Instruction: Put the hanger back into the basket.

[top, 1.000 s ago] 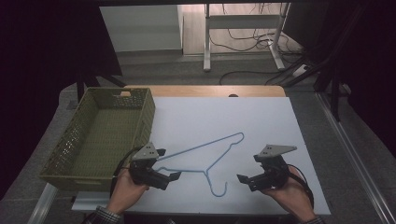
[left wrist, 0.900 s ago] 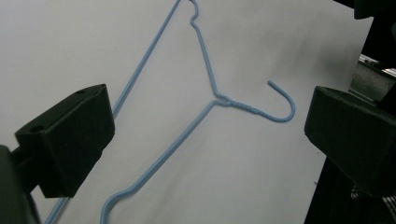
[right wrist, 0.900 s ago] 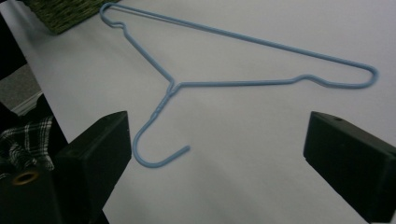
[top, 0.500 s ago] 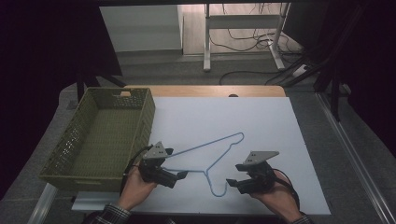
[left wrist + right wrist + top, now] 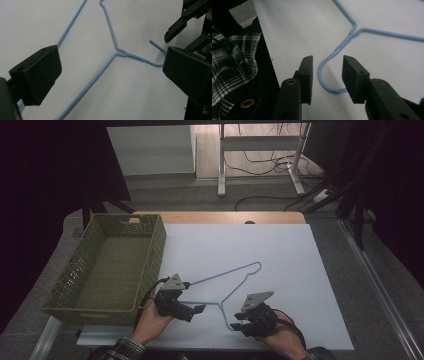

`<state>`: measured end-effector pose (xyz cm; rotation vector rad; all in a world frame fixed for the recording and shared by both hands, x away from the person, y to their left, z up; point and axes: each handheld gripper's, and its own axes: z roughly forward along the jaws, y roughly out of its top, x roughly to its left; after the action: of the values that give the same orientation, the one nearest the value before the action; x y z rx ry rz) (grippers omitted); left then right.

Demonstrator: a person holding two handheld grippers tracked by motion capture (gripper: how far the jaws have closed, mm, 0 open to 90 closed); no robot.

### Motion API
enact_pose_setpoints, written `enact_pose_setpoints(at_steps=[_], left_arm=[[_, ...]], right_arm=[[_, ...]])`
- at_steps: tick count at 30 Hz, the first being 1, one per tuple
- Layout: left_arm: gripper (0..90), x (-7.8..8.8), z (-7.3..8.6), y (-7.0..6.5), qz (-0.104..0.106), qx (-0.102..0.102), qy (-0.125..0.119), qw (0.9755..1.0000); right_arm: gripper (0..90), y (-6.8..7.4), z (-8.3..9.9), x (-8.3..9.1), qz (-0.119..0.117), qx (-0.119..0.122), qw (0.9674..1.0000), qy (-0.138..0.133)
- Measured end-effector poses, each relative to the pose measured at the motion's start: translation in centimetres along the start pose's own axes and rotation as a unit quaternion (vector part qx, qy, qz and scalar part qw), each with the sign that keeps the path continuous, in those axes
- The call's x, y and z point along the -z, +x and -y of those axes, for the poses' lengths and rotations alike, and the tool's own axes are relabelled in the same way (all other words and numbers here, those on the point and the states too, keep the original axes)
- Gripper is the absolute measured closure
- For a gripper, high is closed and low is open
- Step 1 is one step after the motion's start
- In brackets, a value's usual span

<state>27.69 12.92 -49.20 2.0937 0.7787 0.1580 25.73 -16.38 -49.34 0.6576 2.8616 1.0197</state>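
So we've got a blue wire hanger [image 5: 227, 290] lying flat on the white worktop [image 5: 280, 255], hook end pointing toward us at the near edge, and the shoulders running off toward the far side. The left claw [image 5: 199, 309] sits low at the hanger's left shoulder, right next to the green basket [image 5: 107, 265]; in the left gripper view its jaws are spread wide, one on each side of the wire with nothing pinched, and the twisted neck [image 5: 130, 55] lies between them. The right claw [image 5: 239, 322] is down at the hook. In the right gripper view the hook's curve [image 5: 324, 80] sits in the gap between its two jaws; they've just been closing in on it, but there's daylight on both sides and the pads aren't on the wire yet. A plaid sleeve [image 5: 232, 67] shows at the edge of that view.
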Motion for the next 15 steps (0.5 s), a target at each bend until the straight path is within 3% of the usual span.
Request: enact_pose_setpoints(at_steps=[8, 15], left_arm=[[2.7, -0.1, 0.1, 0.0, -0.011, 0.008, 0.005, 0.9999], [2.5, 0.1, 0.1, 0.0, -0.002, 0.002, 0.01, 0.9999]], right_arm=[[74.3, 0.3, -0.1, -1.4, -0.01, 0.025, 0.9991, 0.033], [85.0, 0.5, -0.1, -2.6, -0.005, 0.051, 0.997, 0.058]])
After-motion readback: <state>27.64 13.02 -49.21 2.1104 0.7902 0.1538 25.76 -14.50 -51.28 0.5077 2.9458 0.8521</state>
